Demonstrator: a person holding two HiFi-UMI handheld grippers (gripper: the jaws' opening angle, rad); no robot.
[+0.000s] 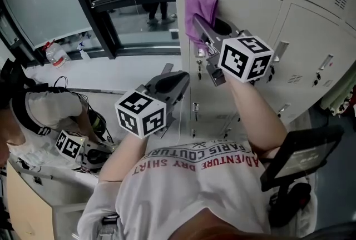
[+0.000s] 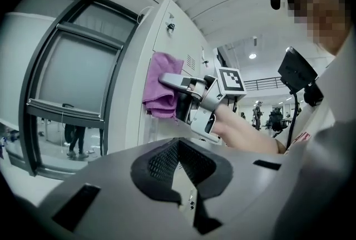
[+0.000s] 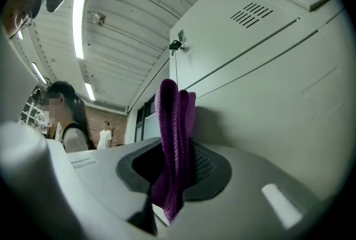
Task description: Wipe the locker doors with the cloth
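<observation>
The cloth (image 1: 200,8) is purple, leaning to magenta, one plain colour with no print. The locker doors (image 1: 311,61) behind it are a pale grey-white, plain apart from darker vent slits. The right gripper (image 1: 197,22) and the left gripper (image 1: 181,80) are both matt grey, and each carries a white cube (image 1: 246,59) printed with black square markers. The pads (image 3: 206,166) inside are black with a fine mesh pattern. The person's shirt (image 1: 200,189) is white with red and dark lettering. On the far left, the window frame (image 1: 83,5) is black.
</observation>
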